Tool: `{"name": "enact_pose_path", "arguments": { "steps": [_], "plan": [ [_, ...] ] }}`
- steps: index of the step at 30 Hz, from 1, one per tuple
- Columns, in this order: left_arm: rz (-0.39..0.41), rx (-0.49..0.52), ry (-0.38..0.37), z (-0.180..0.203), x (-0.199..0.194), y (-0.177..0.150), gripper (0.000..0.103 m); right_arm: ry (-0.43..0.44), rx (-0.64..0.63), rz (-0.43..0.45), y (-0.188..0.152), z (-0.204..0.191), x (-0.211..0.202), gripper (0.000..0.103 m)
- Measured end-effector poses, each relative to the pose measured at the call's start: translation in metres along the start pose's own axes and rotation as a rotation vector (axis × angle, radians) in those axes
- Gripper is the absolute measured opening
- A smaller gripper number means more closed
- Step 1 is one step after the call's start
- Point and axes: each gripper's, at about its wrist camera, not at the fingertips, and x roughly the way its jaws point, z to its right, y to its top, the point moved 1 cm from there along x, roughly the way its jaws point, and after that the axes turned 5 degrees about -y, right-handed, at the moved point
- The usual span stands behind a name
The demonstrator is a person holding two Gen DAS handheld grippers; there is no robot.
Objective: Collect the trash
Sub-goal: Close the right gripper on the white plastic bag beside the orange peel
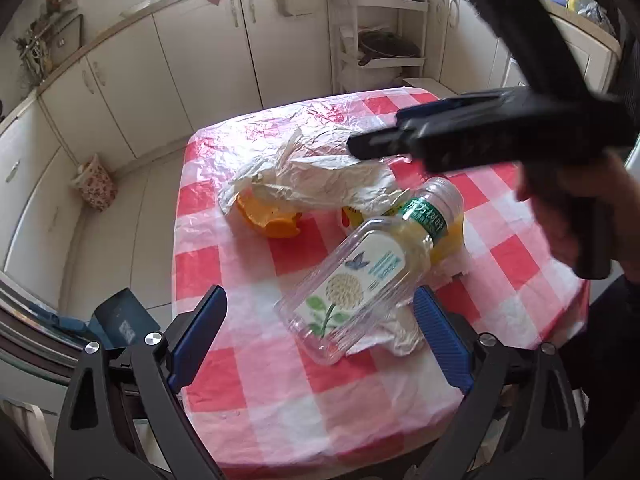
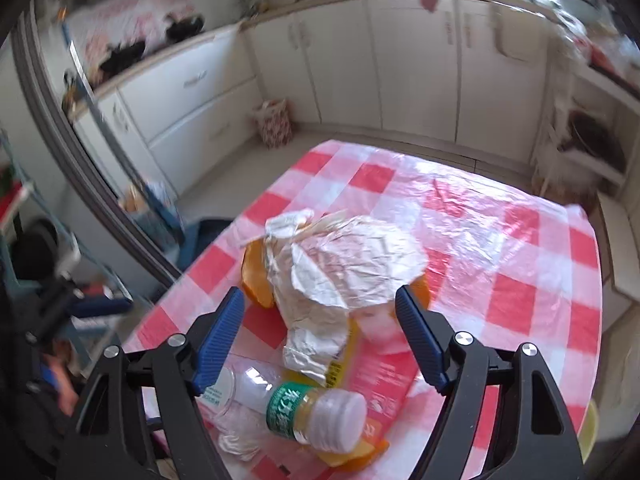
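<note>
Table with red-and-white checked cloth [image 1: 248, 392]. Near its middle, a clear plastic bottle [image 1: 360, 276] lies on its side, white cap away from the left gripper [image 1: 320, 344]. Left gripper: jaws spread wide on either side of the bottle's base, pads not touching it. Beyond the bottle: crumpled white paper [image 1: 320, 176] over orange peel [image 1: 264, 220]. Right gripper [image 2: 320, 340]: released, empty, above the paper.

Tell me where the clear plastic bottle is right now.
The clear plastic bottle lies on its side on the checked tablecloth, between the open left gripper fingers in the left wrist view, cap toward the crumpled white wrapper.
</note>
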Motion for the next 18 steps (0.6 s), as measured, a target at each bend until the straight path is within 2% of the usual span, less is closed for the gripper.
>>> {"name": "enact_pose_path", "arguments": {
  "steps": [1,3,4,5,6,7,9,13,16,17,18],
  "plan": [
    [0.002,-0.016,-0.006,-0.007,-0.003,-0.002,0.09,-0.013,-0.038,-0.012,0.011,-0.014,0.004,0.074],
    [0.005,-0.046,-0.016,-0.017,-0.006,-0.005,0.09,-0.042,-0.112,-0.025,-0.012,-0.017,0.011,0.064],
    [0.009,-0.063,-0.019,-0.024,-0.009,-0.005,0.09,-0.066,-0.151,-0.038,-0.003,-0.028,0.015,0.05],
    [0.015,-0.083,-0.023,-0.03,-0.011,-0.006,0.09,-0.086,-0.172,-0.052,-0.004,-0.031,0.018,0.031],
    [0.02,-0.099,-0.029,-0.035,-0.013,-0.006,0.09,-0.095,-0.186,-0.071,-0.002,-0.033,0.021,0.02],
    [0.021,-0.11,-0.035,-0.038,-0.013,-0.005,0.09,-0.09,-0.182,-0.084,0.004,-0.035,0.02,0.003],
    [0.028,-0.125,-0.042,-0.044,-0.015,-0.003,0.09,-0.069,-0.152,-0.065,-0.003,-0.025,0.007,0.003],
    [0.035,-0.112,-0.058,-0.041,-0.017,0.0,0.09,0.033,-0.01,0.027,0.031,0.0,-0.04,0.001],
    [0.022,-0.087,-0.061,-0.034,-0.014,0.001,0.09,0.088,0.065,0.095,0.043,0.029,-0.078,0.001],
    [0.017,-0.085,-0.062,-0.033,-0.013,0.001,0.09,0.092,0.069,0.105,0.037,0.035,-0.08,0.003],
    [0.012,-0.085,-0.064,-0.032,-0.011,0.002,0.09,0.097,0.081,0.091,0.042,0.04,-0.082,0.011]
  ]
}}
